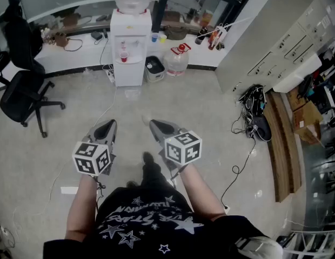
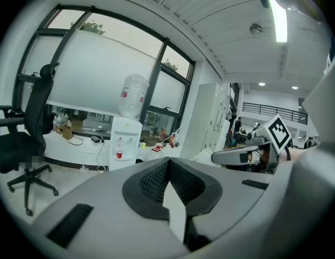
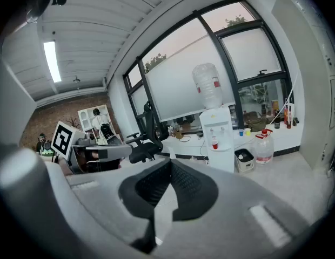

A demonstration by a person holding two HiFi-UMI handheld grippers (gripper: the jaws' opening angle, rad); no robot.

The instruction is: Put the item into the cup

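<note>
The left gripper and right gripper are being held above the floor, jaws together and clamping nothing. No item is being shown in any view, so its weight and best hold cannot be judged.

Pale speckled floor — a white water dispenser stands against the windowed wall, a black office chair nearby.

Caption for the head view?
Standing person holds shut grey left gripper and right gripper toward a white water dispenser.
</note>
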